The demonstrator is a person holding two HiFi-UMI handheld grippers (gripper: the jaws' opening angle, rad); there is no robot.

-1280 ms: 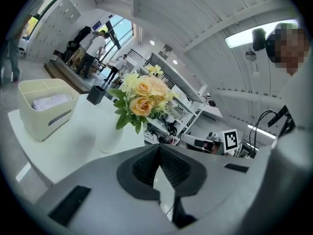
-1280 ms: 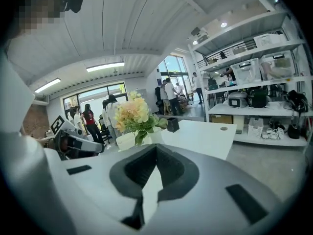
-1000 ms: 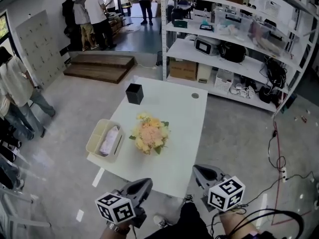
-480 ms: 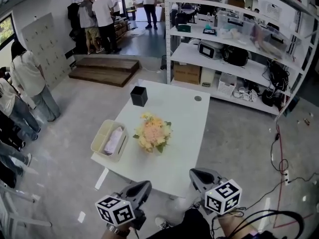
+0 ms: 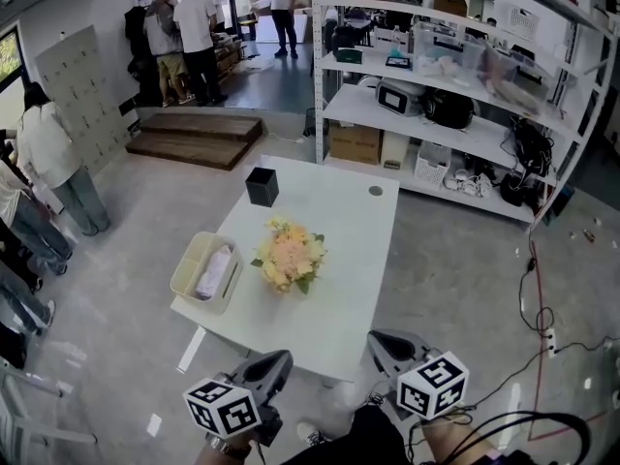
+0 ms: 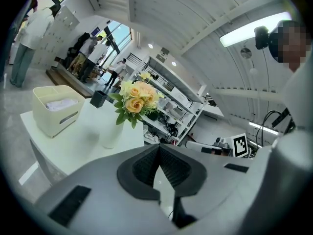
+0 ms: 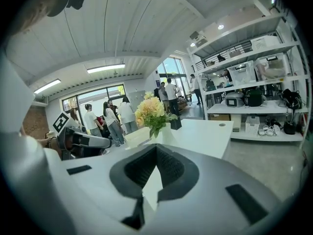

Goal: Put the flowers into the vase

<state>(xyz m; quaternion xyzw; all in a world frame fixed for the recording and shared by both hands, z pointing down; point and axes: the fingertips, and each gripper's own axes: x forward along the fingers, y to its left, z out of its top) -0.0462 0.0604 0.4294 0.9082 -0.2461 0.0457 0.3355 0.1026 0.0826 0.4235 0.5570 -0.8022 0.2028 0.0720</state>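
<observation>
Head view: beige bin (image 5: 205, 271) left of centre on white table (image 5: 358, 260) | left gripper (image 5: 279, 359) lower left, jaws pinched together, empty | black box (image 5: 262, 186) upper middle | flowers (image 5: 288, 255) dead centre, sitting in white vase (image 6: 111, 131) | right gripper (image 5: 380, 343) lower right, same deal, closed on nothing

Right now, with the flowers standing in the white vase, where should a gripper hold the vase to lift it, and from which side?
Probably by the white vase's bare body, under the leaves. Come in level from the table's near edge or its open right side. The vase stands upright, the flowers spread wider than it on top, and the beige bin sits to its left.
</observation>
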